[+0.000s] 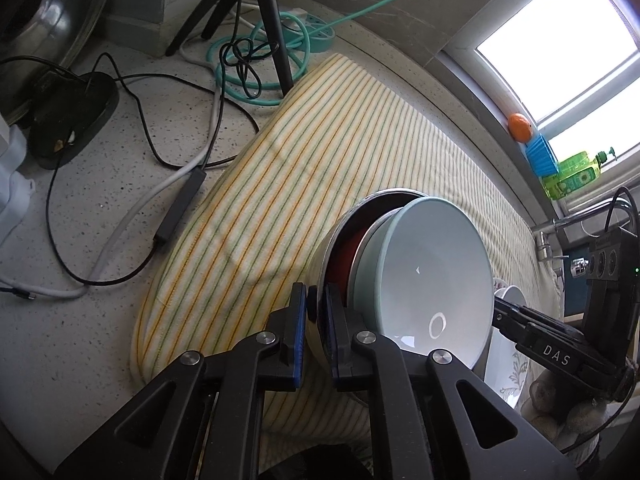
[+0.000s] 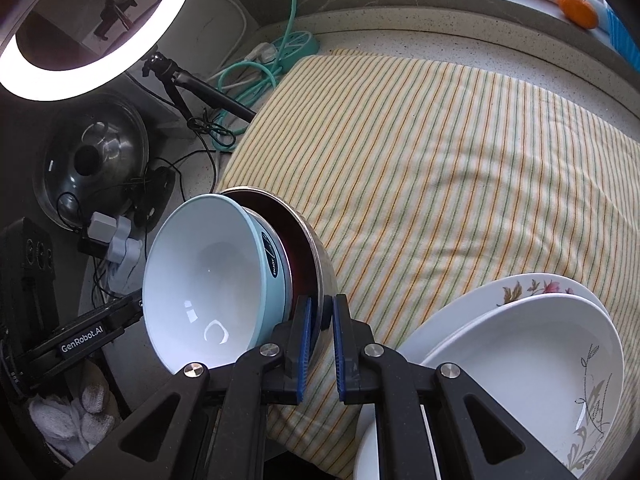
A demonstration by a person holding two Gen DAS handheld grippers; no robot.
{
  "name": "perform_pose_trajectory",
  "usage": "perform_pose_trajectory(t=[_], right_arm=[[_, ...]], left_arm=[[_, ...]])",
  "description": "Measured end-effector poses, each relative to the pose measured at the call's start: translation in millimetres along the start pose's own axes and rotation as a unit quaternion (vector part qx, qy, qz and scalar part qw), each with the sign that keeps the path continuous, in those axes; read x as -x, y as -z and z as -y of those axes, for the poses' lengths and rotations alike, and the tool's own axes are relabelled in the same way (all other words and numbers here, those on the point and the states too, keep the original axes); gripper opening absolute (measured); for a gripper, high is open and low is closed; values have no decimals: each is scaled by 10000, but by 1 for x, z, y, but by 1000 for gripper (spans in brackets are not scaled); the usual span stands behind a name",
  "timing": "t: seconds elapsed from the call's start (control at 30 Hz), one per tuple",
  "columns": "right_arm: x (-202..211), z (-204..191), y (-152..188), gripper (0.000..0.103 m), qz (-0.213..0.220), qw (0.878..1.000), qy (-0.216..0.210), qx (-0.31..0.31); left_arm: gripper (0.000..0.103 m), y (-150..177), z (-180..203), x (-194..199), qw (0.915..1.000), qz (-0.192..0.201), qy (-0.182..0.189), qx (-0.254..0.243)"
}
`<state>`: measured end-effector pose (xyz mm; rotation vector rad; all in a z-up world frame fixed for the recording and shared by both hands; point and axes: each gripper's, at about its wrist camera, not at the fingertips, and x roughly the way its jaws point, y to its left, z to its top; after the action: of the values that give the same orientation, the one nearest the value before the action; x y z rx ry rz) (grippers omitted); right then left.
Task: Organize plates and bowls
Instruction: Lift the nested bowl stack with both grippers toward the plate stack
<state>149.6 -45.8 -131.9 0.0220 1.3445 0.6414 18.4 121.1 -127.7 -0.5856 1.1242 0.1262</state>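
A steel bowl holds a pale blue bowl nested inside it, with something red between them. My left gripper is shut on the steel bowl's rim from one side. My right gripper is shut on the same rim from the opposite side. The nested bowls look to be held above the striped cloth. The blue bowl shows white inside. Stacked white plates with flower prints lie at the lower right of the right wrist view, and show partly in the left wrist view.
Cables, a green power strip and a tripod crowd the counter beyond the cloth. A pot lid and a ring light stand at the left. An orange sits on the windowsill.
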Motion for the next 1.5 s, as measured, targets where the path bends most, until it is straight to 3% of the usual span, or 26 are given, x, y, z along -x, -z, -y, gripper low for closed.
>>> perform_pose_trajectory(t=[0.7, 1.5], right_arm=[[18, 7, -2, 9, 69, 10000, -44, 23], [87, 26, 14, 9, 521, 9983, -140, -237]], left_arm=[[8, 3, 19, 10, 9995, 283, -122, 11], [8, 6, 74, 48, 9965, 603, 231, -530]])
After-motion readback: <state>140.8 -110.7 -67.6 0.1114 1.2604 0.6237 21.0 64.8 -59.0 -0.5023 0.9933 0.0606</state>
